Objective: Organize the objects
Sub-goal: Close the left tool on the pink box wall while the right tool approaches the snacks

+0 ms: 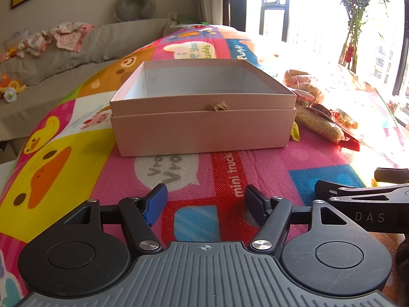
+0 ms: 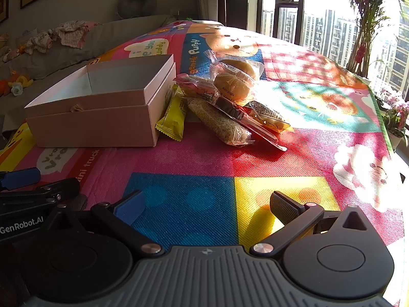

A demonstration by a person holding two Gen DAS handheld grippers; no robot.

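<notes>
Mat first: a bright cartoon play mat covers the whole surface and carries everything. On it, at ten o'clock in the right wrist view, stands the pink box, lid off, nested in its lid and empty as far as its interior shows. Touching its right wall at about twelve o'clock is the heap of wrapped snacks: two bagged buns, a long grain bar, a yellow packet wedged against the box, and smaller clear-wrapped pieces overlapping them.

Both tools hover low and well short of the pile. The right claw stands spread as wide as it goes, nothing between its pads. The left claw is also parted, somewhat narrower, empty, and faces the box front at twelve o'clock.

Risks, as I judge them: the wrappers overlap, so pinching one may drag its neighbours or slide off slick film. The buns are soft and could be crushed. Glare from the window washes out the pile in the left view, so aiming from that side may miss. The light box could shift if nudged.
</notes>
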